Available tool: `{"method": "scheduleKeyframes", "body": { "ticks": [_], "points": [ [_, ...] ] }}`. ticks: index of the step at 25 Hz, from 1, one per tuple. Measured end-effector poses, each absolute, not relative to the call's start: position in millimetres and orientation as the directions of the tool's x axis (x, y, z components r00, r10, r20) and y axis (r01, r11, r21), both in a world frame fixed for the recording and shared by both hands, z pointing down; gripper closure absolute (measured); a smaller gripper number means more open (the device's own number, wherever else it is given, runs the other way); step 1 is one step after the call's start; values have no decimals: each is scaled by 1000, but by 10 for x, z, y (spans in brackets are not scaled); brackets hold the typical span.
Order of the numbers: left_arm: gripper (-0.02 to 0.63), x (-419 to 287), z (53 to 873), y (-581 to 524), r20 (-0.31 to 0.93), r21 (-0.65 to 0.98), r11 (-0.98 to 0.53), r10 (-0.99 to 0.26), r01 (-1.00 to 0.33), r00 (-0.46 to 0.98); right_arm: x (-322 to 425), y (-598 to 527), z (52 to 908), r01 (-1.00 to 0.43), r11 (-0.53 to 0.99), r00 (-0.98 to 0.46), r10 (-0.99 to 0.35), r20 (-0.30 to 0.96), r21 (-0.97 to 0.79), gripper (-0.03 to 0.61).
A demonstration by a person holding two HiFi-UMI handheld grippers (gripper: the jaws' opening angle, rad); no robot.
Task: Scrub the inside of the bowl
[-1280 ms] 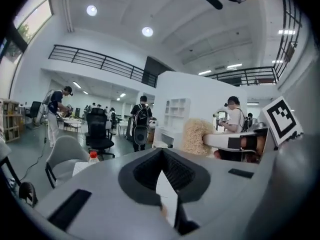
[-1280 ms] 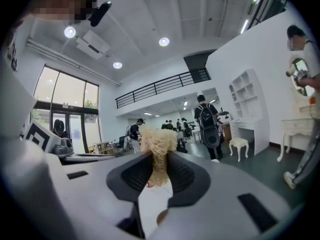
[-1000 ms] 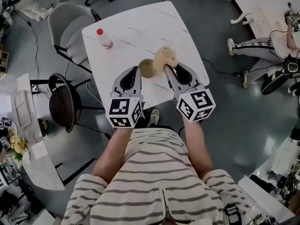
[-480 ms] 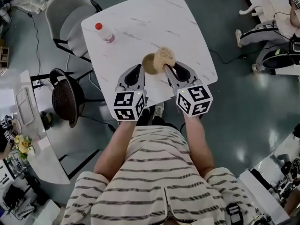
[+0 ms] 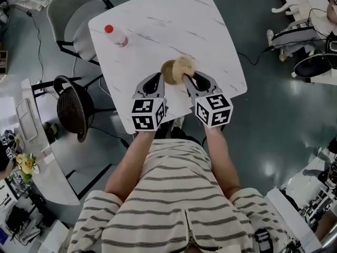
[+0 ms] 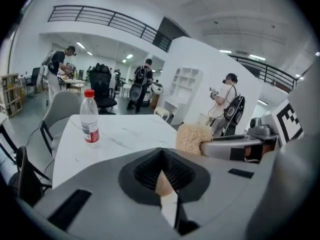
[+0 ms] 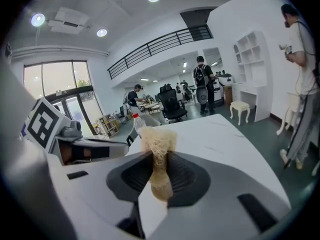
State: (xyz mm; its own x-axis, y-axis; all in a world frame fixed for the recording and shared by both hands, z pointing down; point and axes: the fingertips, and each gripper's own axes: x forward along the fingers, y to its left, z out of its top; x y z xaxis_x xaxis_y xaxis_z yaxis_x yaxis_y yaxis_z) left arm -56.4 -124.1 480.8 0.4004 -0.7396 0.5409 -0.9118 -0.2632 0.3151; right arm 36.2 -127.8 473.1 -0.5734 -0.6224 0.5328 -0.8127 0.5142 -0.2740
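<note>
The white marble worktop [image 5: 158, 25] carries the scene. Above its near edge, the left claw [image 5: 159, 78] is clamped on the rim of the tan bowl [image 5: 168, 73] (whether it is lifted or resting, I cannot tell). The right claw [image 5: 186, 78] pinches a straw-coloured scrubber [image 5: 184, 64] against the bowl's right side. A red-capped bottle [image 5: 115, 35] lies well apart, far left.
</note>
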Motion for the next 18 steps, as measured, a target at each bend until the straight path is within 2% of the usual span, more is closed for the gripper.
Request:
{"method": "scheduleKeyframes", "body": {
  "ticks": [11, 18],
  "points": [
    [612, -612, 5314, -1280, 617, 414, -185, -663, -891, 425, 318, -1312, 5242, -815, 496, -562, -549, 619, -301, 488],
    [612, -604, 5571, -1263, 655, 421, -175, -621, -890, 431, 307, -1274, 5485, -814, 491, -557, -505, 659, -311, 488]
  ]
}}
